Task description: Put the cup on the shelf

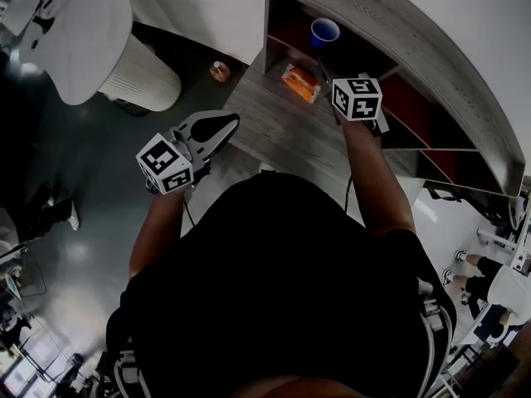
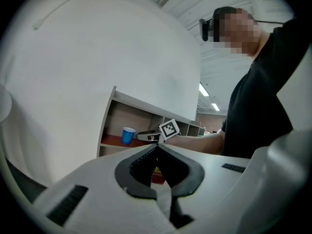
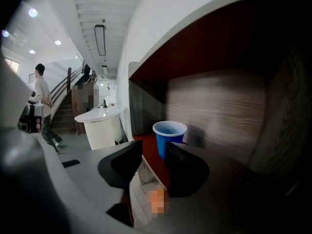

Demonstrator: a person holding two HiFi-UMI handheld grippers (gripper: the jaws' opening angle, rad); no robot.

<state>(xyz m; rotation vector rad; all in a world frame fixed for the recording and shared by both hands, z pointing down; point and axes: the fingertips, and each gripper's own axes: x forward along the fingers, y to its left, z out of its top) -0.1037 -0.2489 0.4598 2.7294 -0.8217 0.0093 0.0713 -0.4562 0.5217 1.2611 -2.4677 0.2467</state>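
Pretty sure this one's basically done: the blue cup [image 3: 169,138] is standing upright on the red floor of the shelf [image 1: 415,48], in the end compartment, right way up and apparently empty. The right gripper [image 3: 153,152] is pointed straight at it with its jaws spread apart and nothing between them. The cup sits just past the tips, so my read is that the placing part is finished and all that's left is pulling that arm out. I can't tell if a jaw tip is brushing the cup, because the right-hand jaw covers its lower part. The left gripper [image 2: 157,147] hangs back, well apart from the shelf, jaws pressed together at the tips and pinching nothing. An orange packet [image 1: 300,81] lies on the grey wood surface at the shelf's front, and it doesn't look involved. Hard bits: from above, the right claw's tips are lost in the dark of the compartment, the back wall of the shelf is smeared in the right gripper view, and the person's body blocks the lower half of the head view.
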